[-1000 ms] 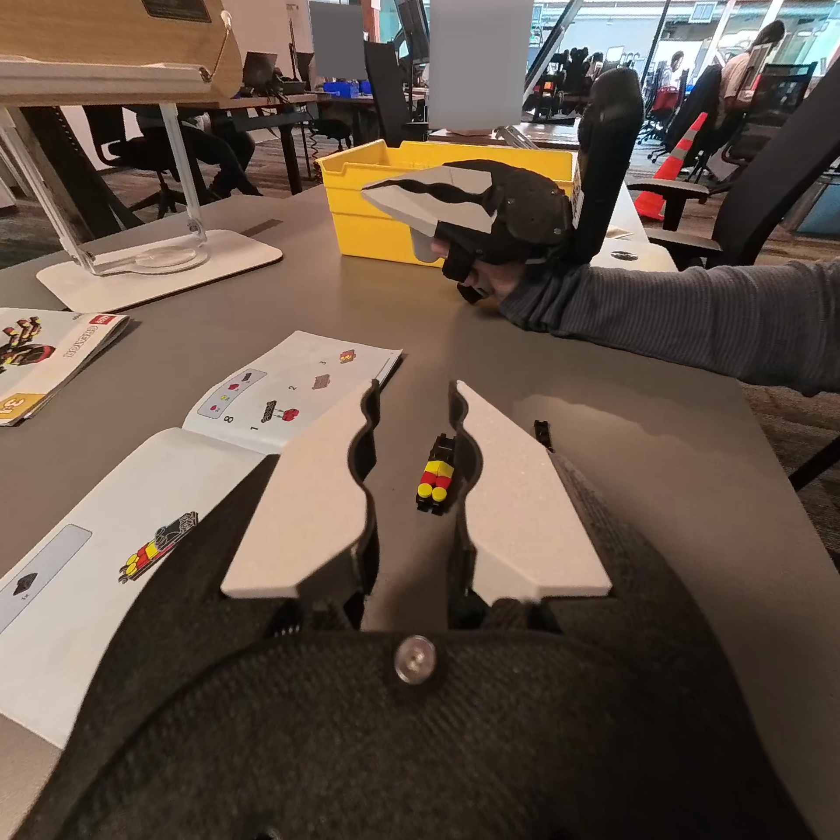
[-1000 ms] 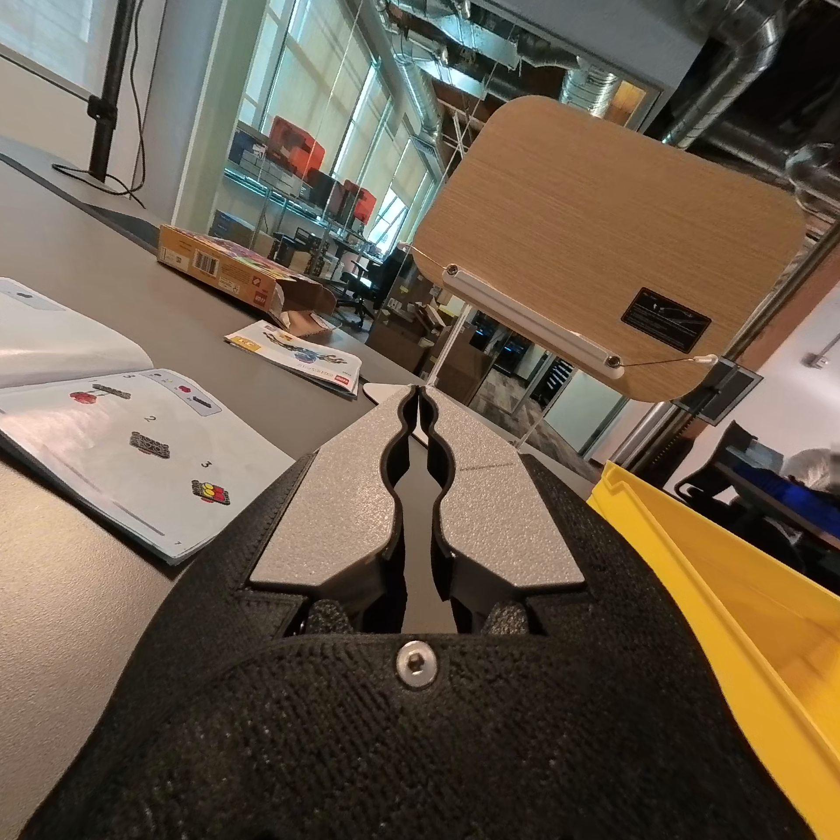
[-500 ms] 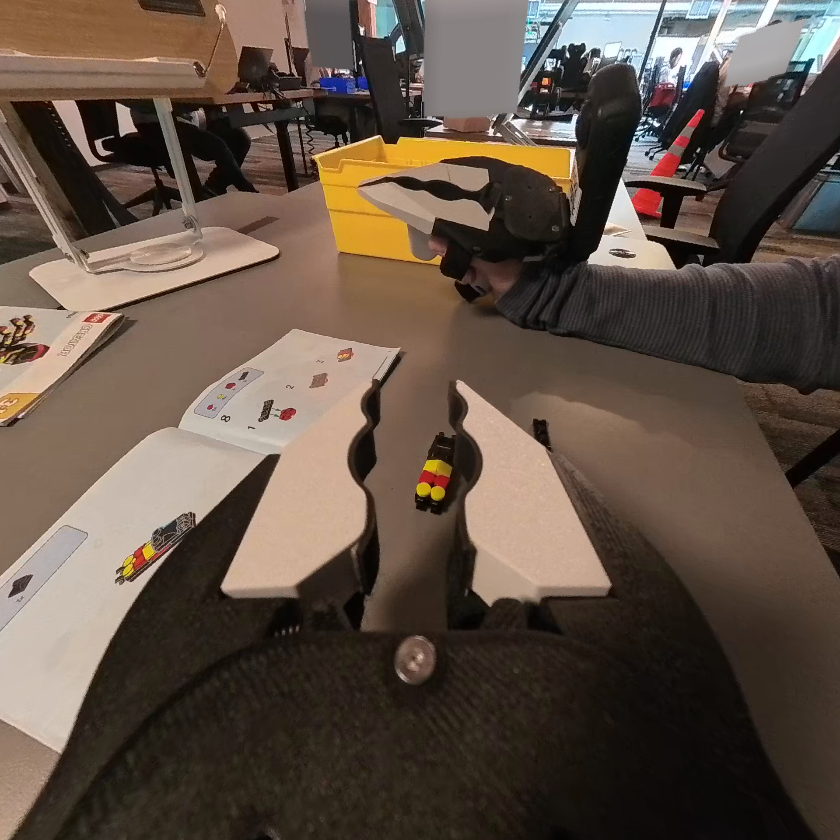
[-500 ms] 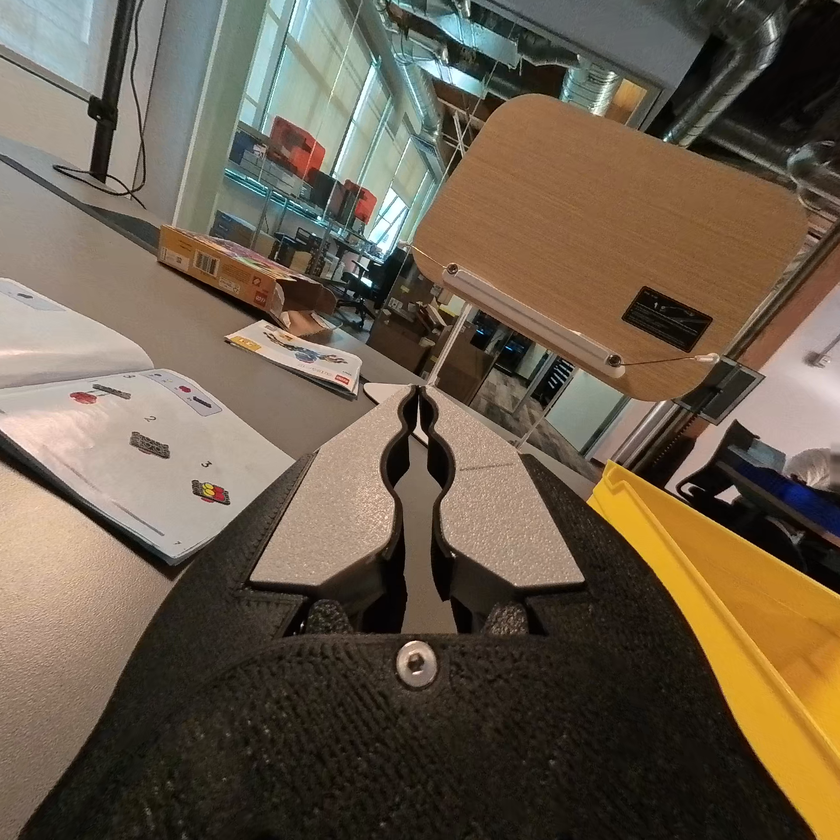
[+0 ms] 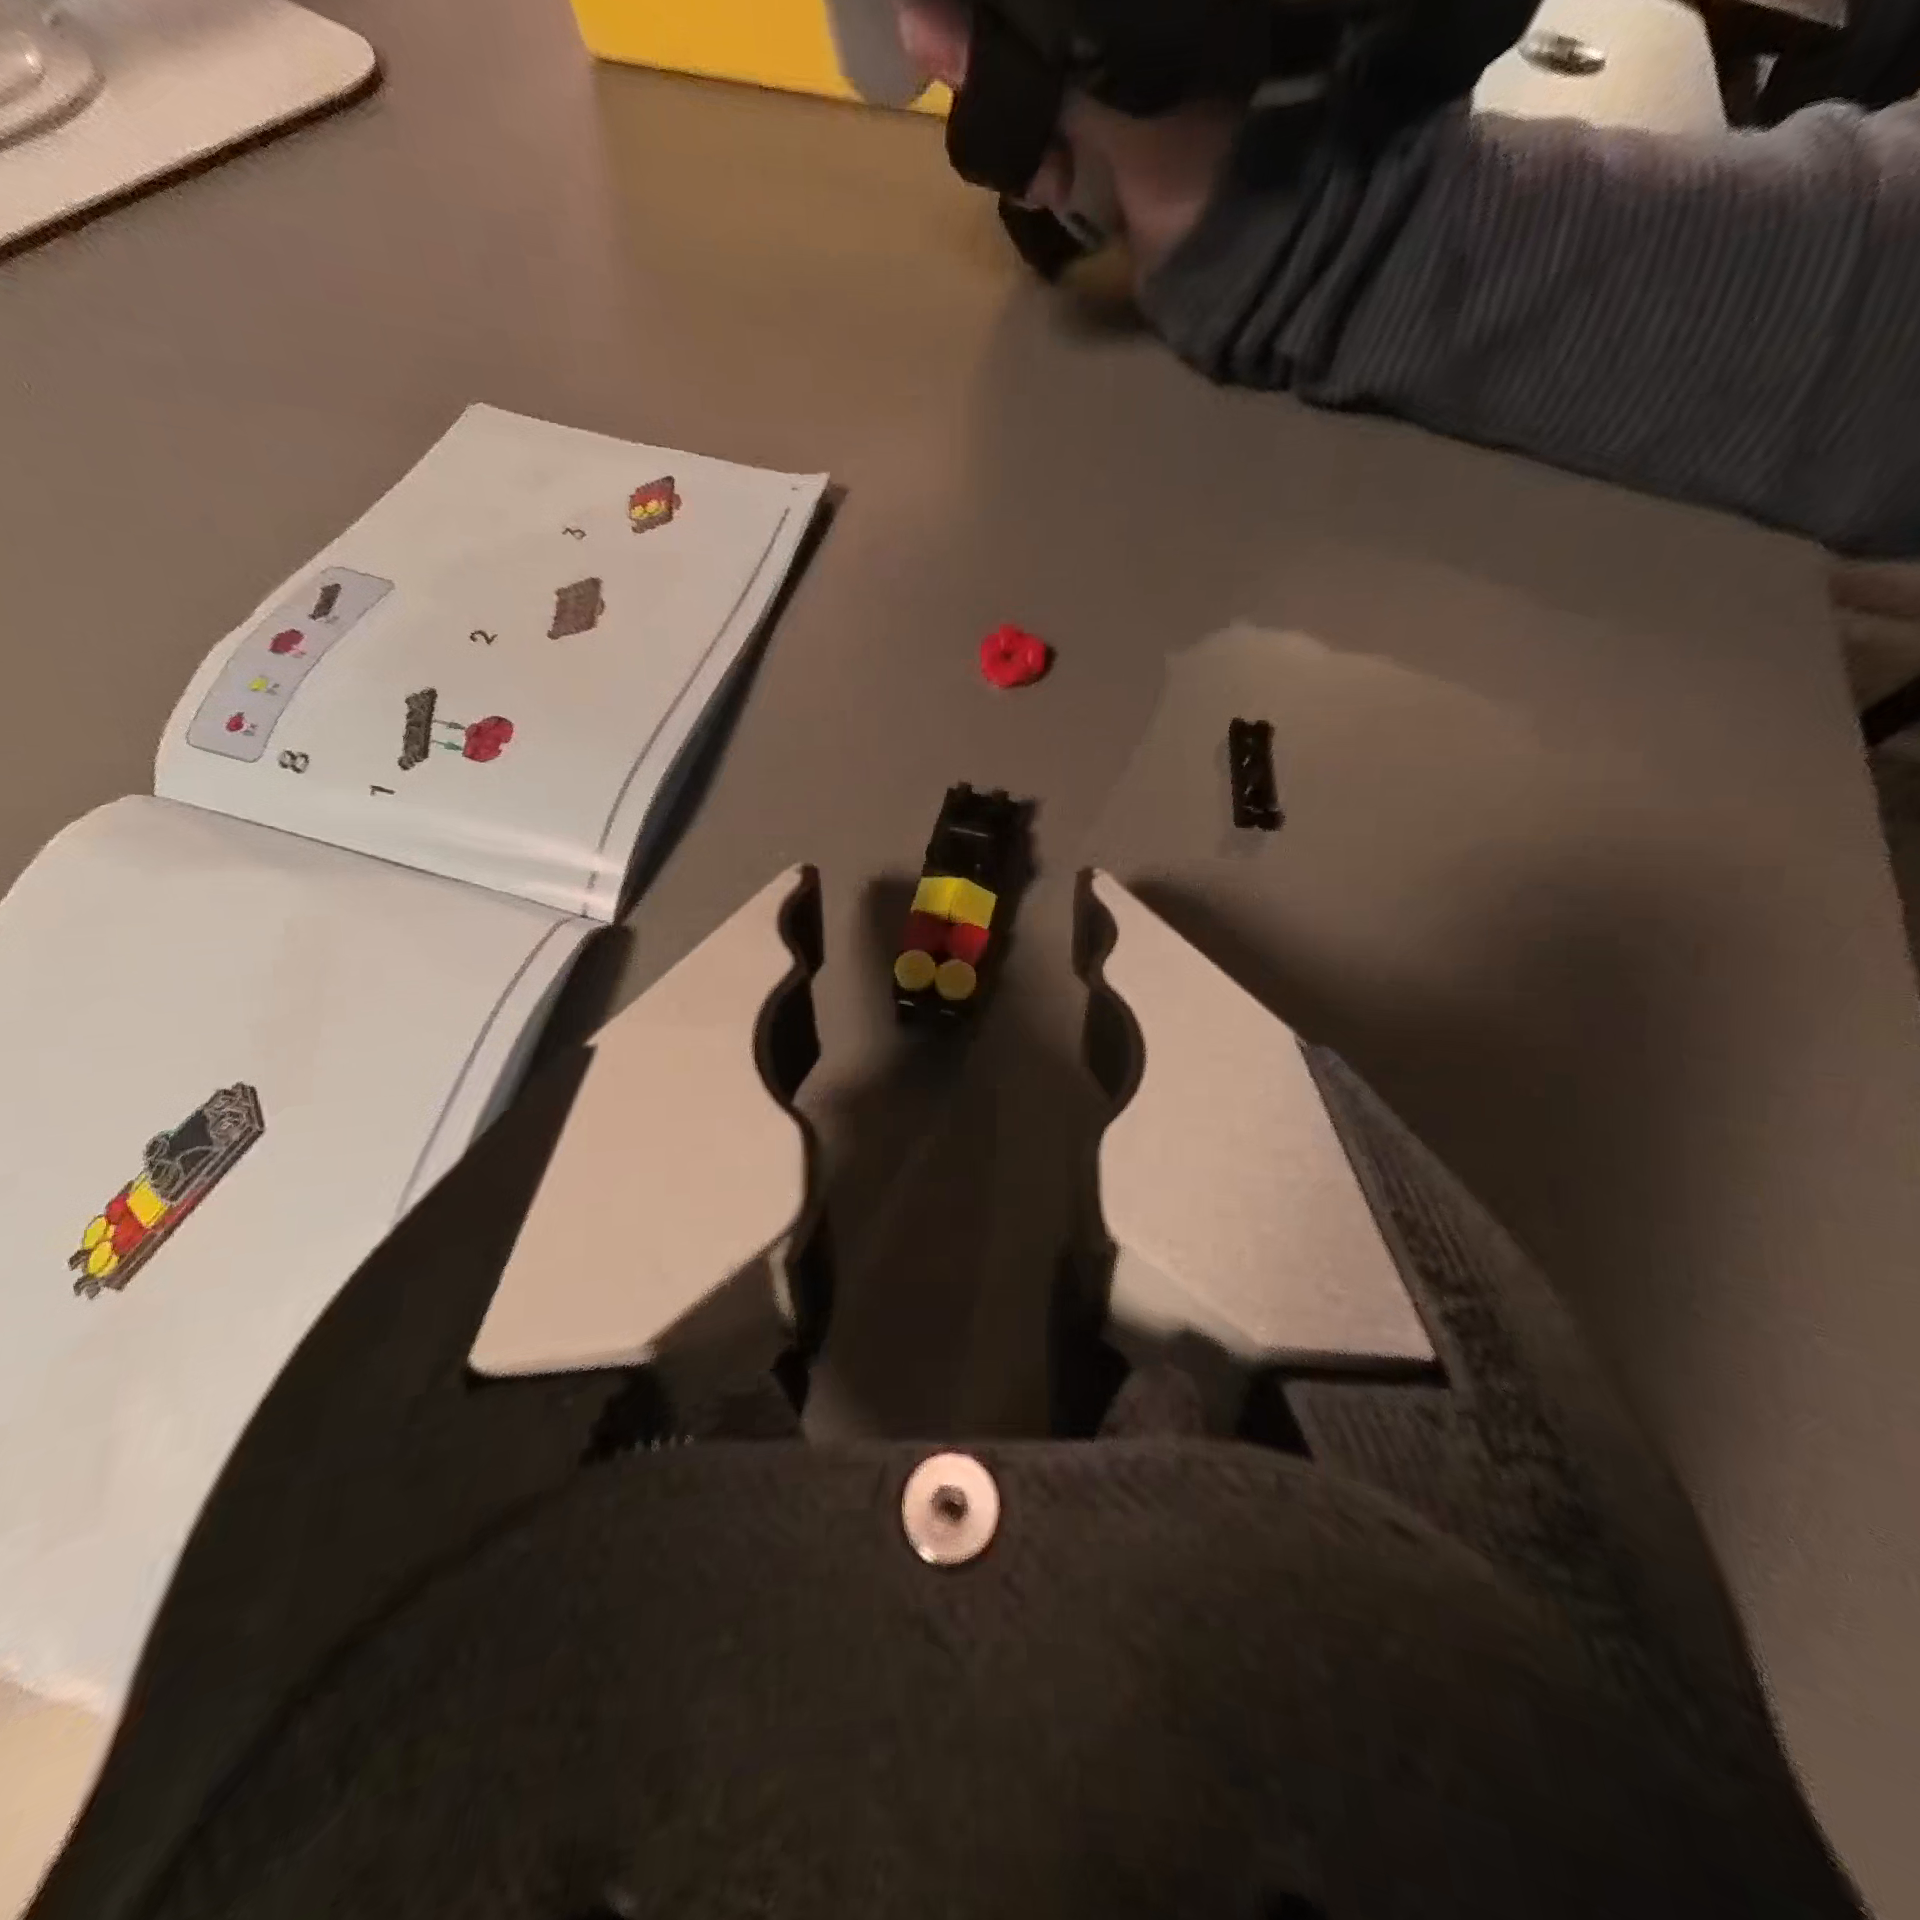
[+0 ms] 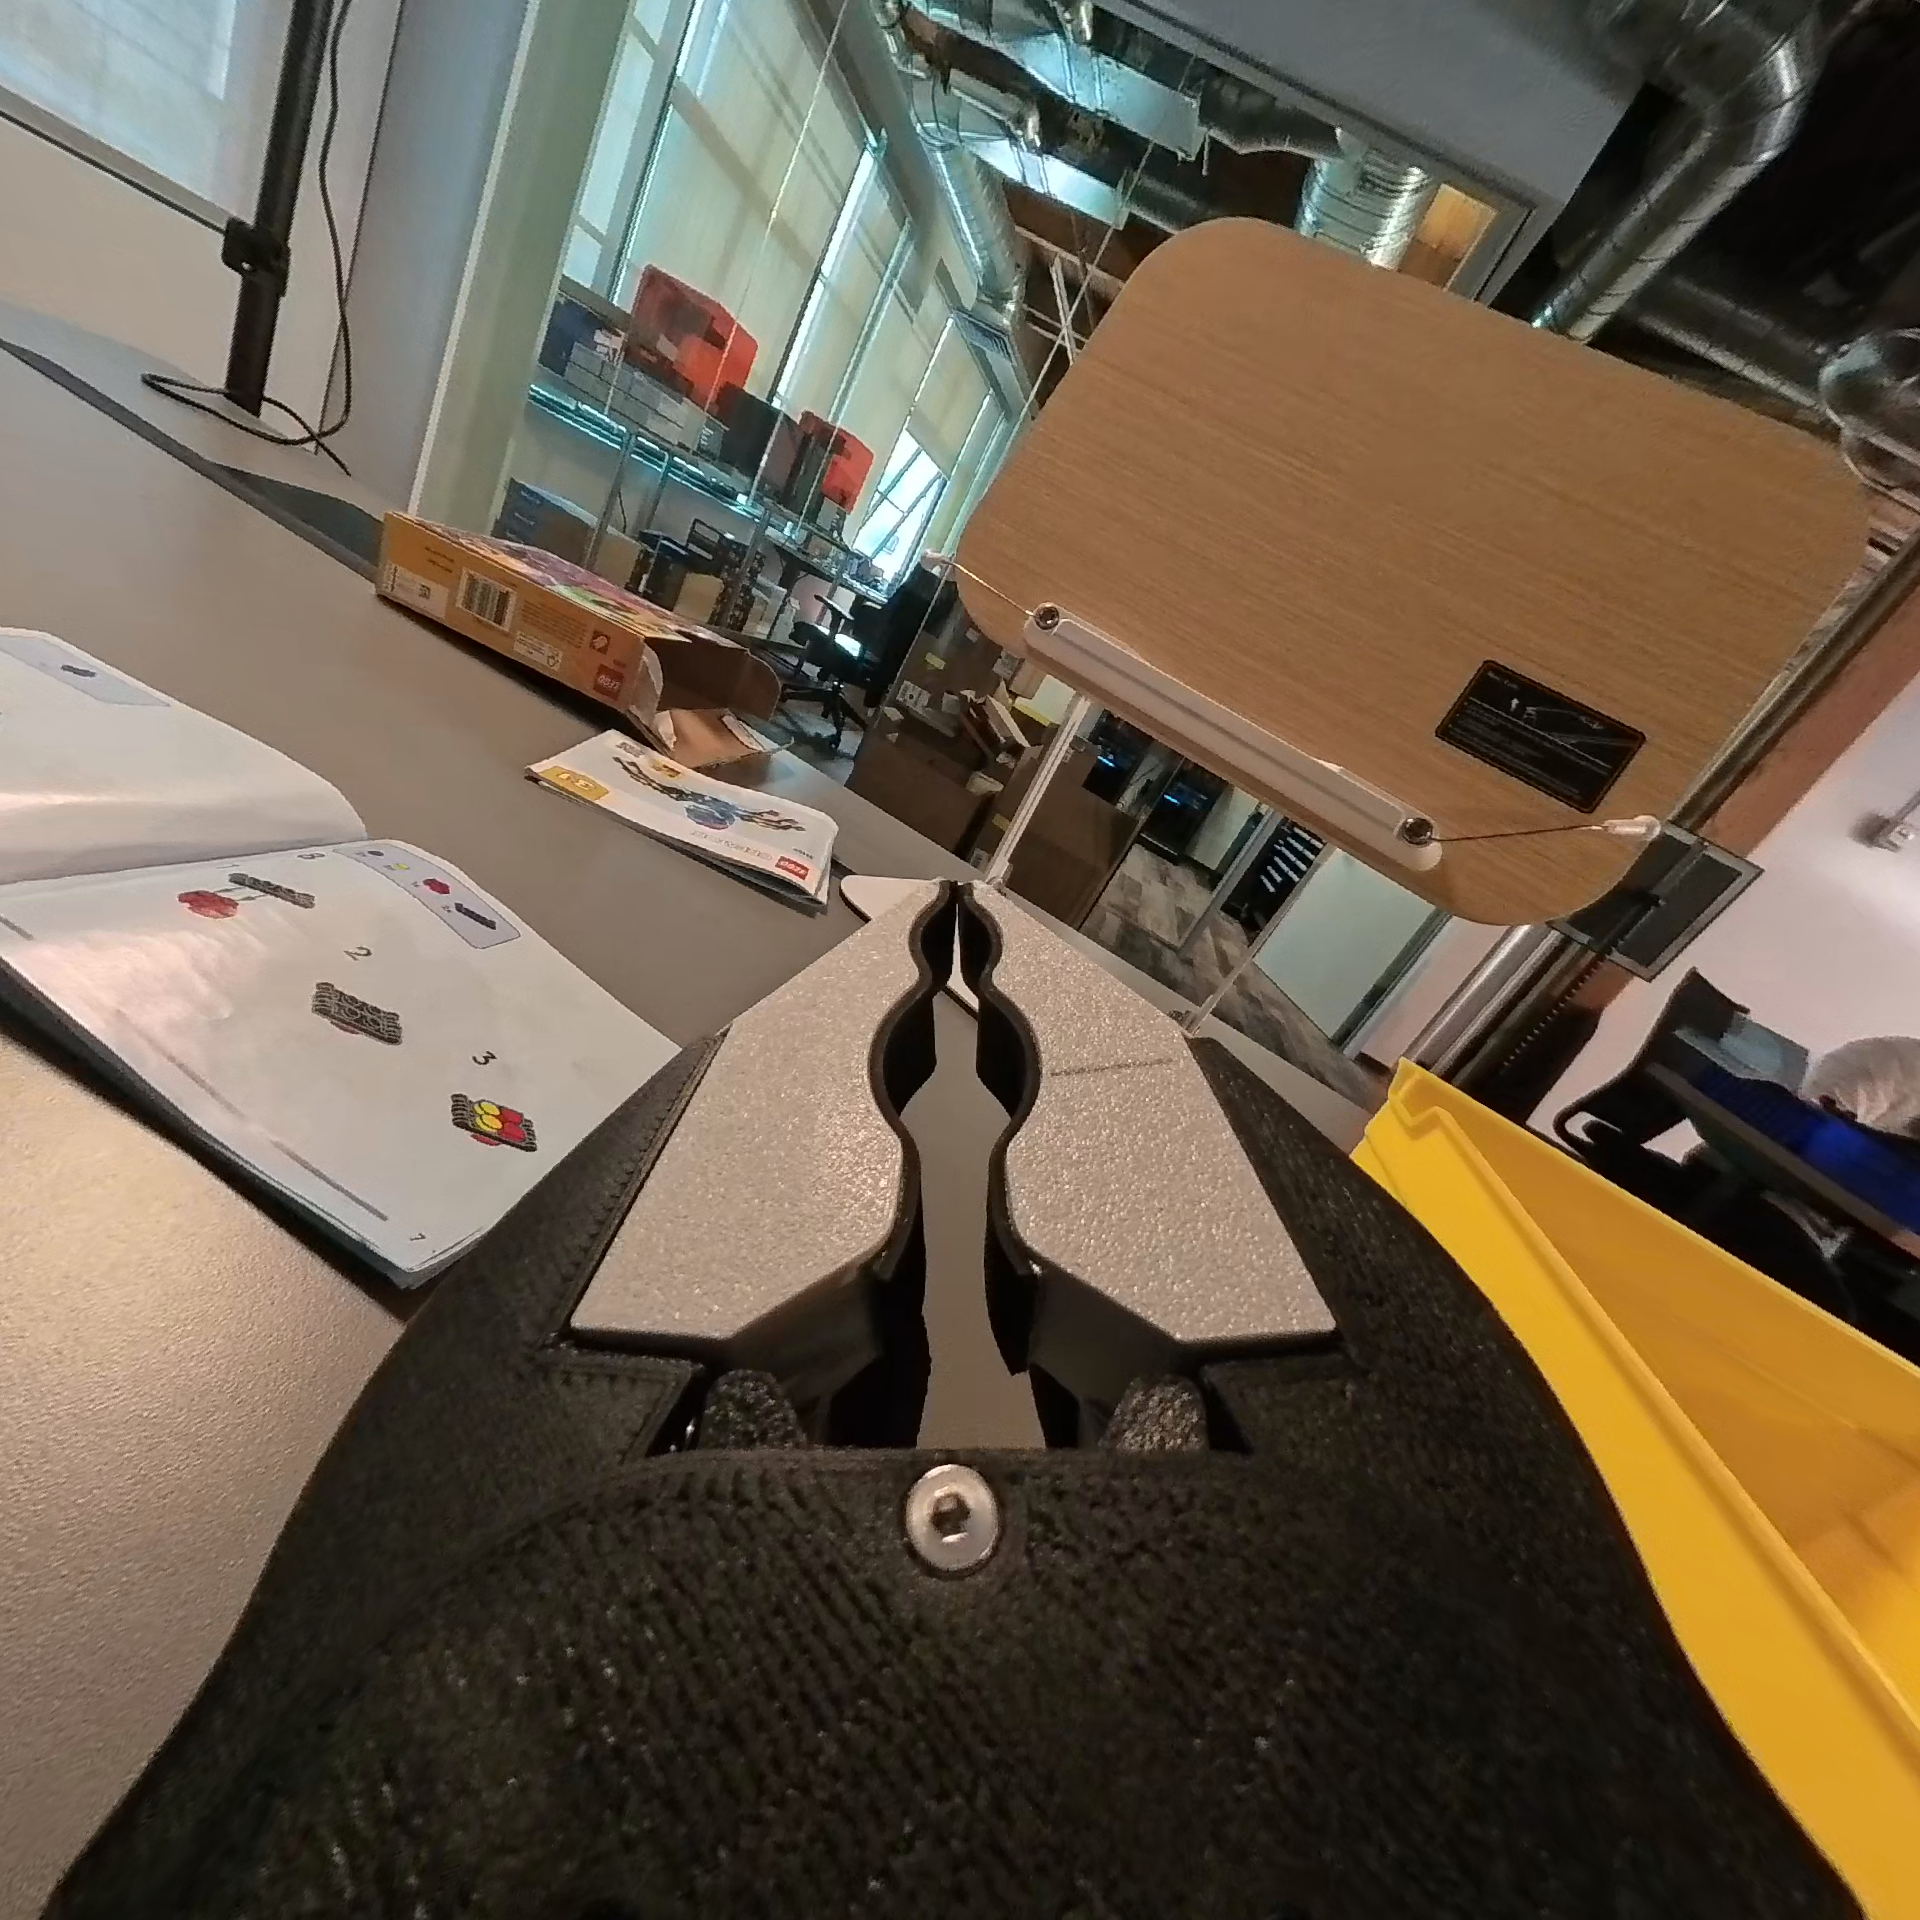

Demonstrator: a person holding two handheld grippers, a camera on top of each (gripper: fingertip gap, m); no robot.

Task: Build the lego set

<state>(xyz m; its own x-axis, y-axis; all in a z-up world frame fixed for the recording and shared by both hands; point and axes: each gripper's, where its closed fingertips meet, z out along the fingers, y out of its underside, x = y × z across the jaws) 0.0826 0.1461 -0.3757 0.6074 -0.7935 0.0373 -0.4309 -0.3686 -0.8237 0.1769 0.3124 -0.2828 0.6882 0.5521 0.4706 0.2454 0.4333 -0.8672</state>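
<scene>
Spread wider now, left claw (image 5: 945, 883) flanks lego model (image 5: 951, 935) beside printed booklet (image 5: 499, 665).

Right gripper (image 5: 1091, 94), apparently, cropped and blurred.

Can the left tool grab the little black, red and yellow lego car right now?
Probably yes. The left tool is open, and the lego car sits on the table right between its tips, with nothing in the way.
</scene>
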